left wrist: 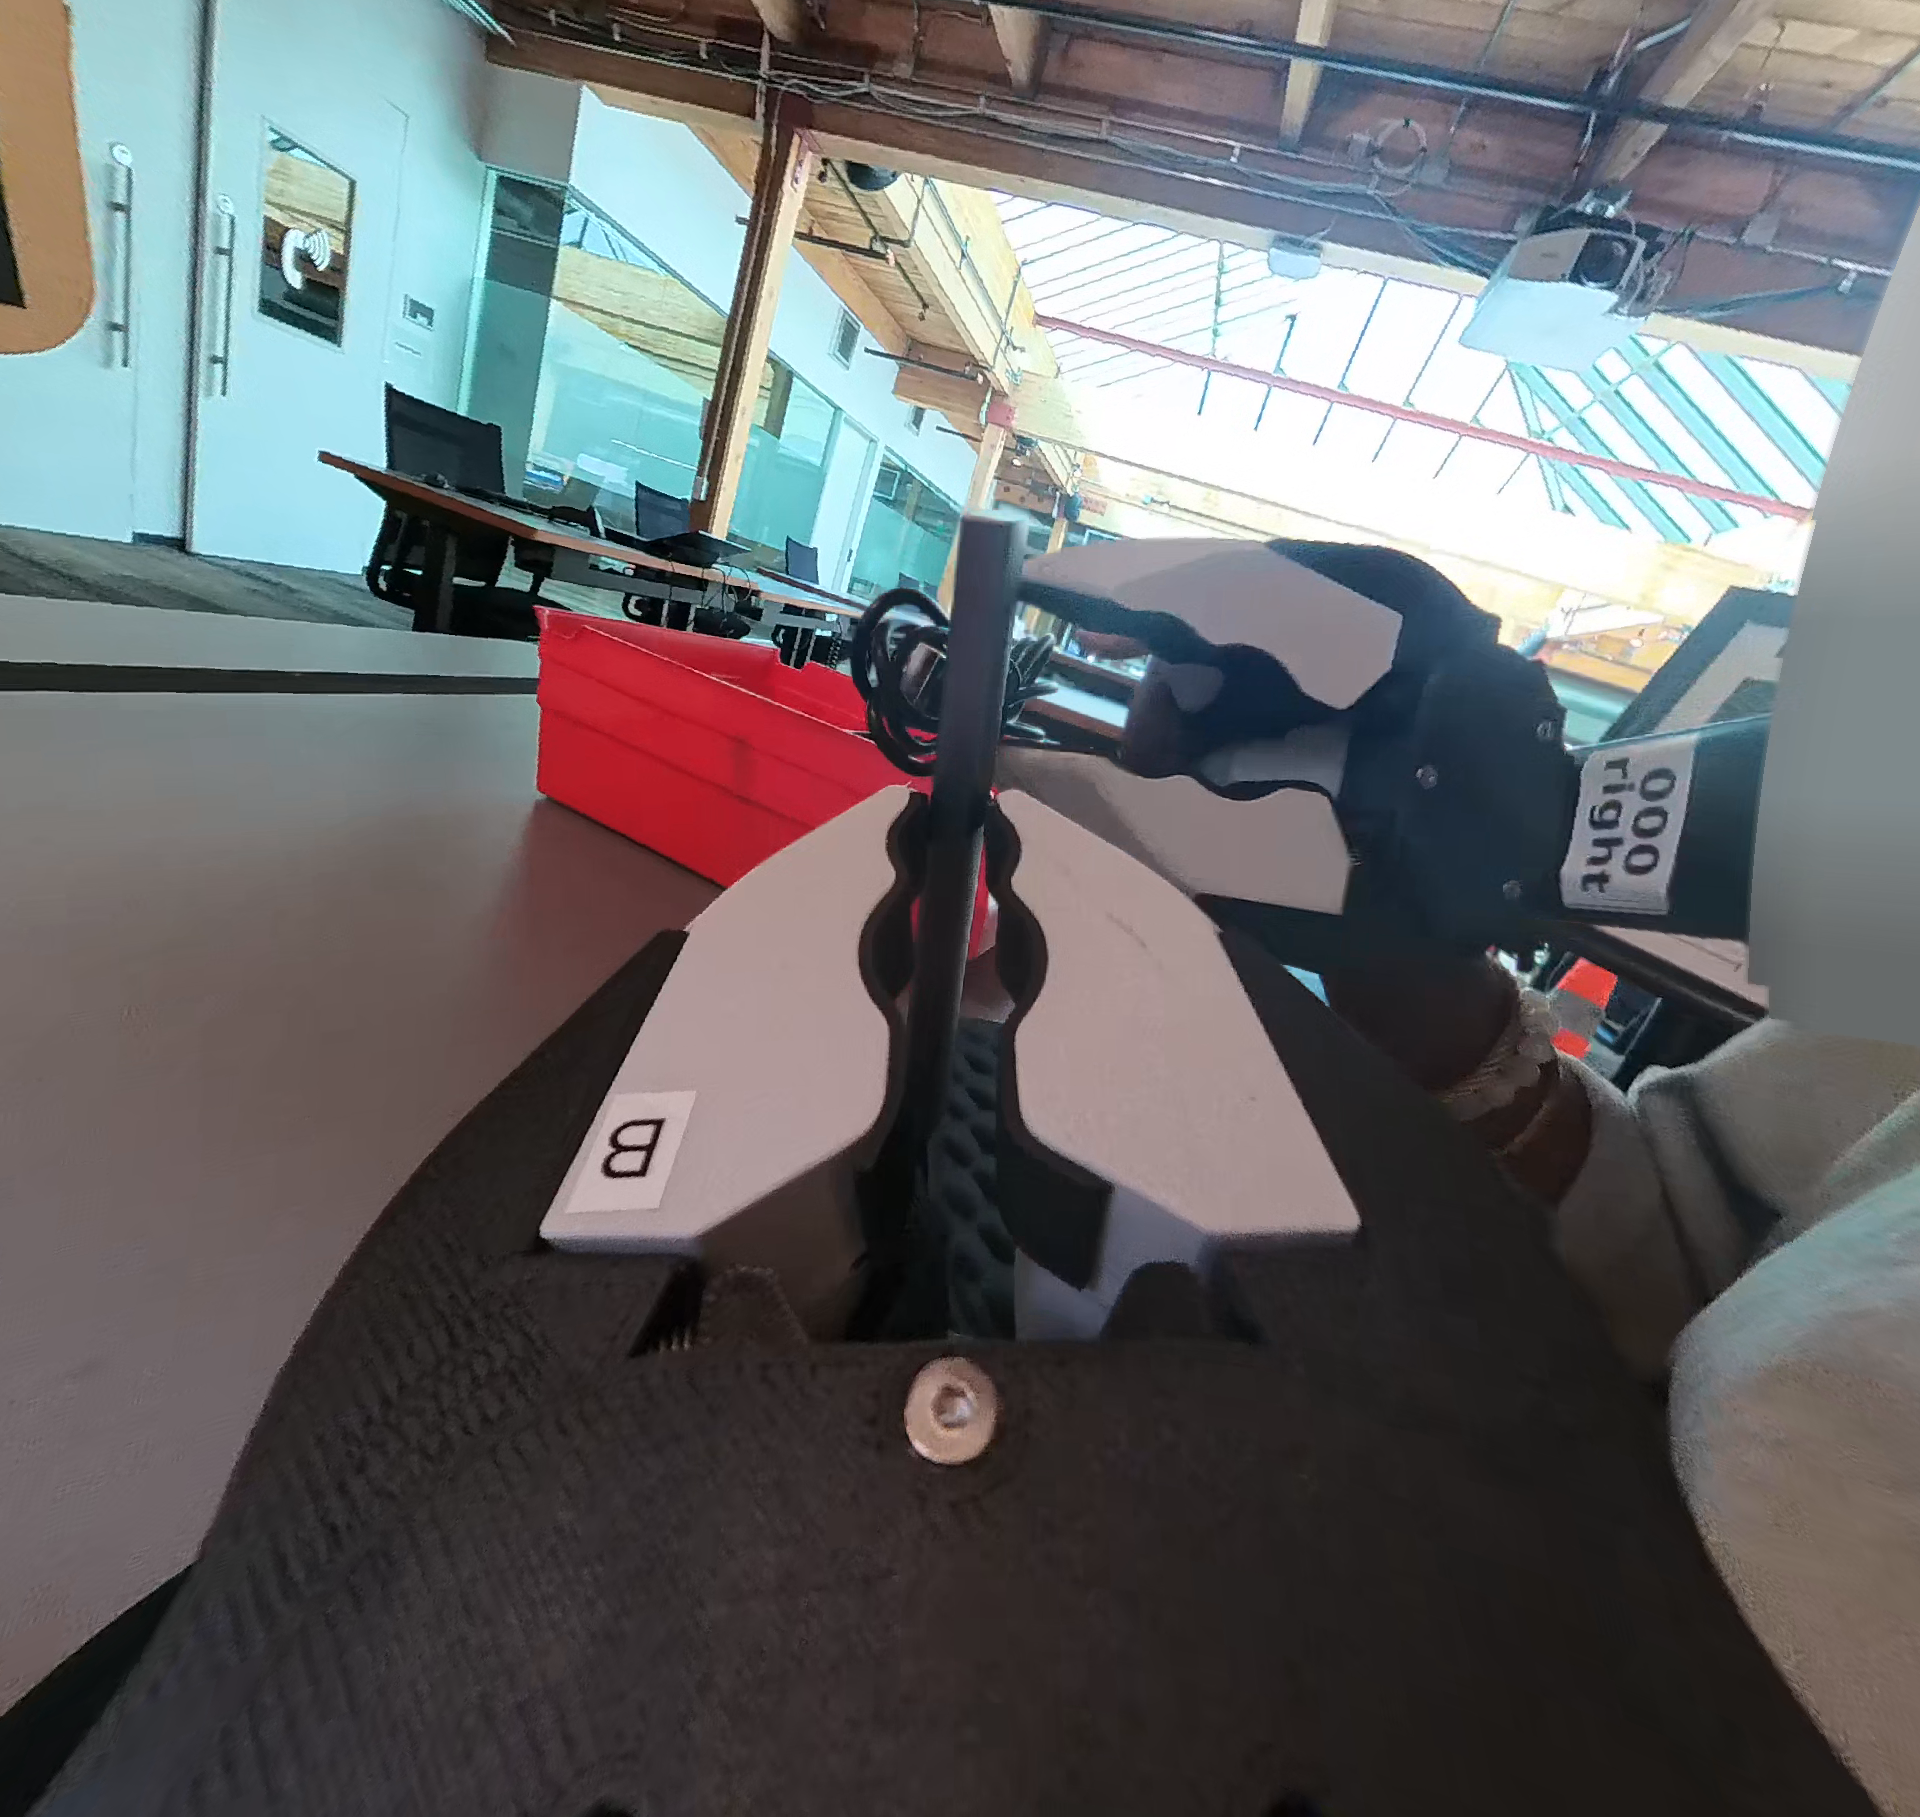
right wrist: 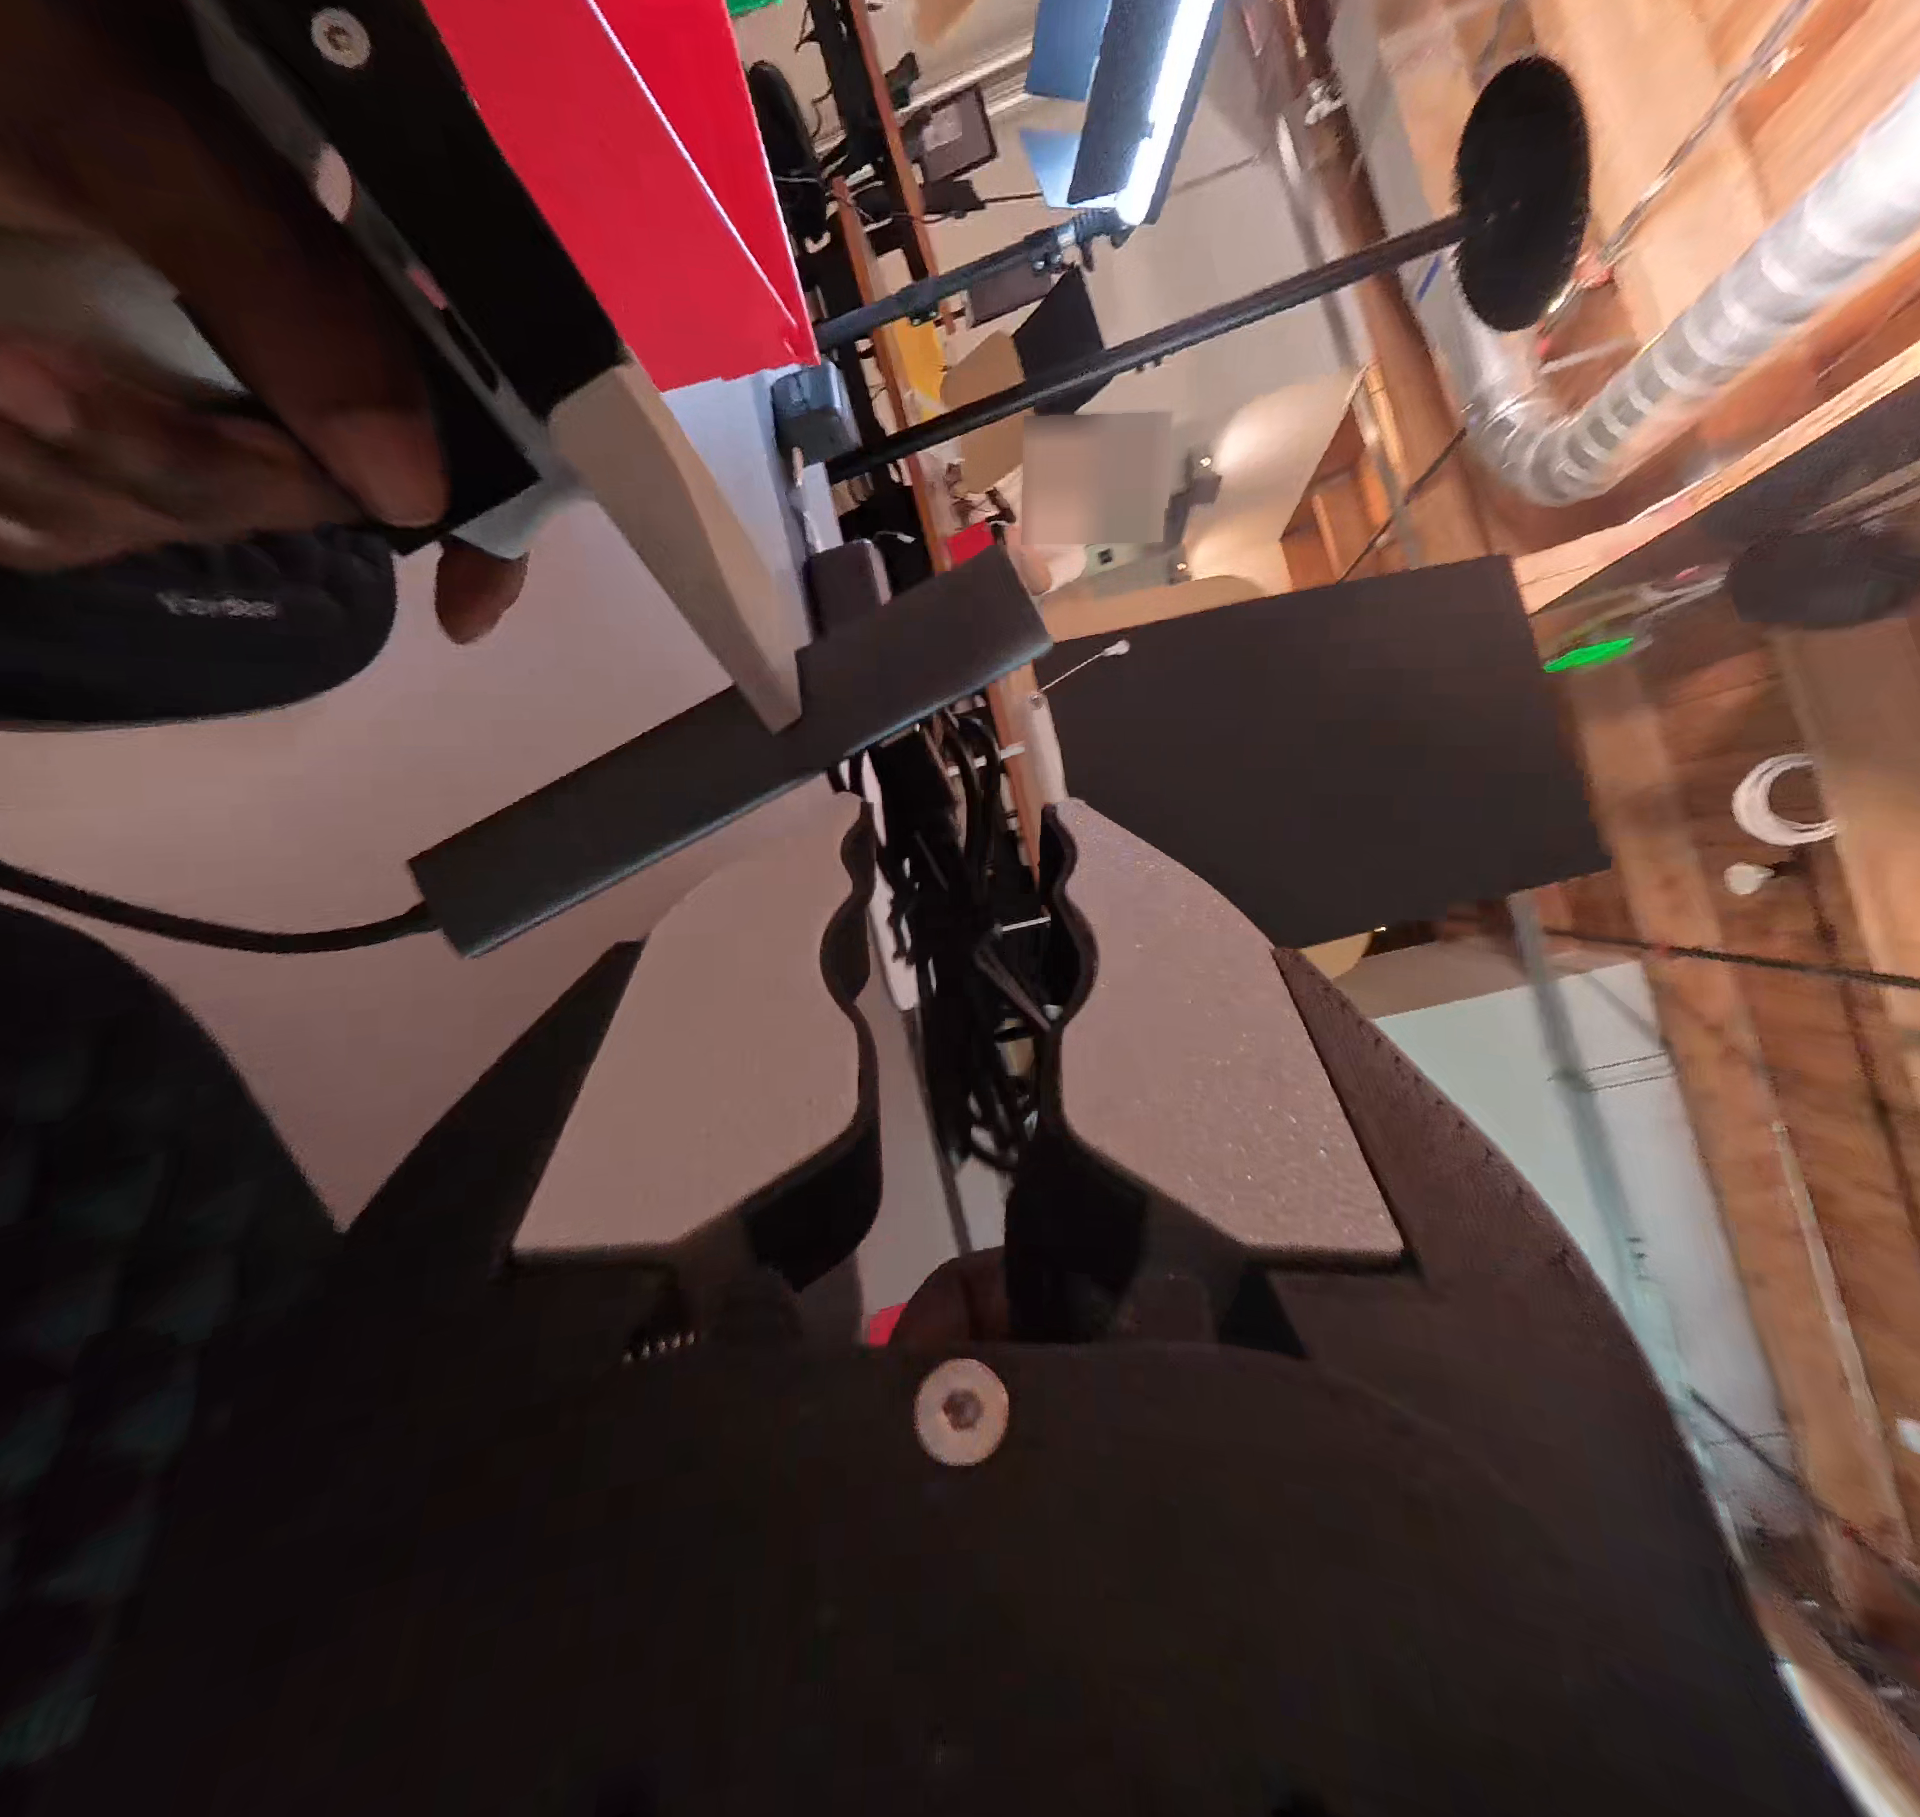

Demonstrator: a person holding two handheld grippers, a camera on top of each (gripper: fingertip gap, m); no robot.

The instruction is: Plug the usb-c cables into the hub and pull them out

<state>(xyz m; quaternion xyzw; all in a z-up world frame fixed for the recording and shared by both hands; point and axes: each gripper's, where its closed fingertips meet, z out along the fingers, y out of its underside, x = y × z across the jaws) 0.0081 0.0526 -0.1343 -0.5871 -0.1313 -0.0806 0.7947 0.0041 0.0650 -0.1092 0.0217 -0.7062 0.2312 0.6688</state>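
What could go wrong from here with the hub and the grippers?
The left gripper pinches the hub only by its thin faces, so a sideways push could twist it loose. The right gripper is open and holds no cable; the tangled cables could snag. The hub's own cord may tug.

My left gripper [left wrist: 948,811]: jaws closed tight on thin dark slab, held edge-on, pointing forward and slightly up. My right gripper [right wrist: 956,832]: jaws parted, nothing between them, rolled onto its side. In left wrist view, right gripper [left wrist: 1049,614] sits just right of left one, fingers aimed leftward, my hand [left wrist: 1496,1019] gripping below.
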